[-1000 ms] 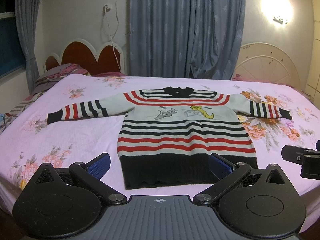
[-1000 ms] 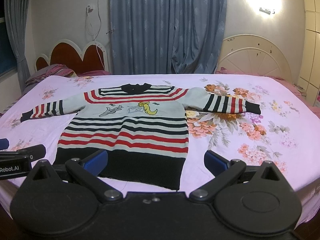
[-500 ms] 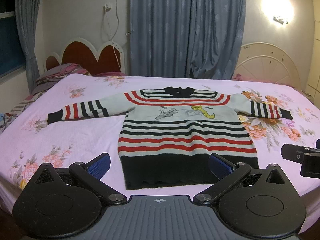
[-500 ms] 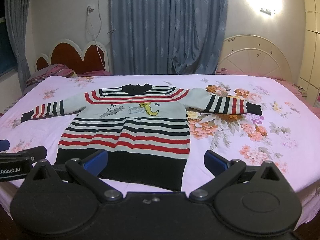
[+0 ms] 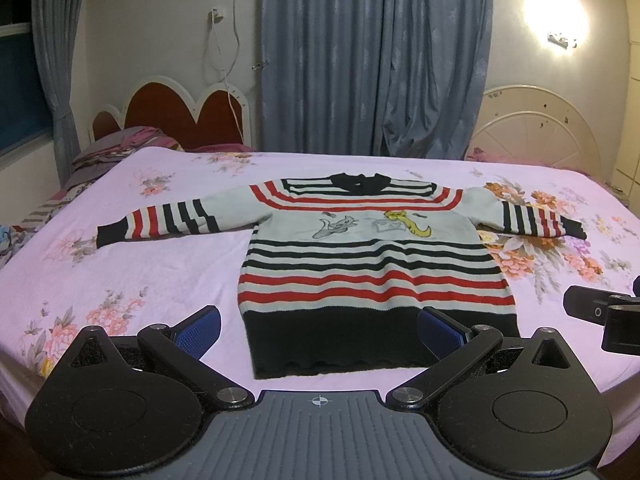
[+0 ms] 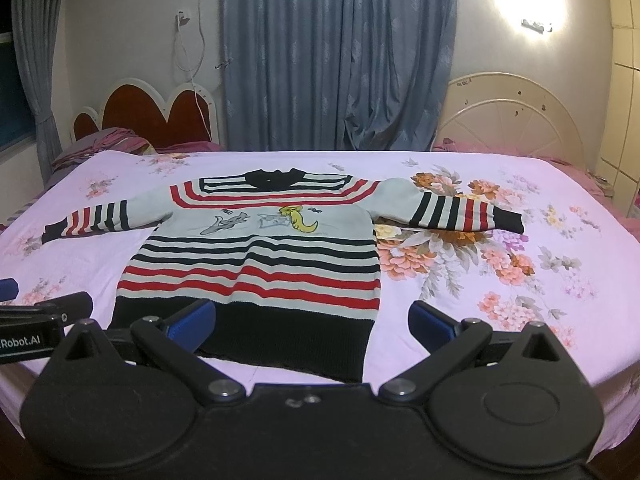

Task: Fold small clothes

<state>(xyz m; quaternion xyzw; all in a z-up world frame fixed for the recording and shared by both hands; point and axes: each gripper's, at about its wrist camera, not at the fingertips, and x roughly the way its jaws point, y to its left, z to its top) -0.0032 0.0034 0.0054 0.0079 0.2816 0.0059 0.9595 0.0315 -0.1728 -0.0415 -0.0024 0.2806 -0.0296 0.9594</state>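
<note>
A small striped sweater [image 5: 372,264] [image 6: 256,264] in grey, red and black lies flat and face up on the bed, both sleeves spread out sideways, its black hem nearest me. My left gripper [image 5: 320,330] hovers open just in front of the hem, blue pads wide apart with nothing between them. Open as well, my right gripper [image 6: 312,326] hangs before the hem's right corner. Each gripper shows at the edge of the other's view: the right one [image 5: 600,316], the left one [image 6: 36,320].
The bed [image 5: 120,272] has a pink floral sheet. Folded bedding [image 5: 116,152] lies at the far left by a red headboard [image 5: 180,116]. A white footboard [image 5: 540,128], blue curtains [image 5: 376,56] and a lit wall lamp [image 5: 560,38] stand behind.
Both views have drifted very slightly; the sweater lies as before and both grippers stay open.
</note>
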